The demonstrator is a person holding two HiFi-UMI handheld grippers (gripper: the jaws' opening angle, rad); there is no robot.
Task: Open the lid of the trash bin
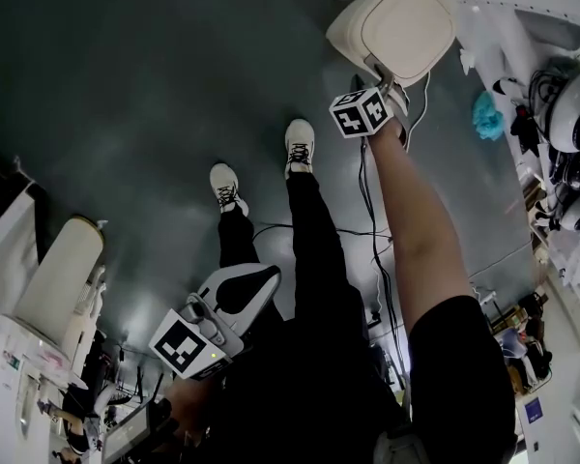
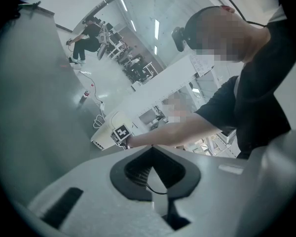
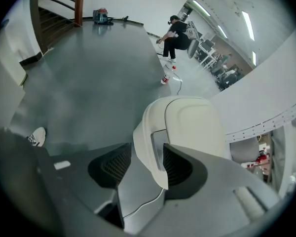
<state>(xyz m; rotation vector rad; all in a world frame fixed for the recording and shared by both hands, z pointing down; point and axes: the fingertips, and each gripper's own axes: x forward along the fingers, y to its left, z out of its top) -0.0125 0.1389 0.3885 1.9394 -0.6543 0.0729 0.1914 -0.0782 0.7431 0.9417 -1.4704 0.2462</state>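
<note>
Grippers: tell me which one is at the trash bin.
The right gripper: its open claw straddles the front edge of the cream trash bin's lid. The left gripper hangs by the person's leg, far from the bin, claw shut.

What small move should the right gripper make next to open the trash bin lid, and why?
Probably close the right gripper on the lid's front lip. Its jaws stand open astride that cream lip, not clamping it, so there is no grip yet to lift with.
</note>
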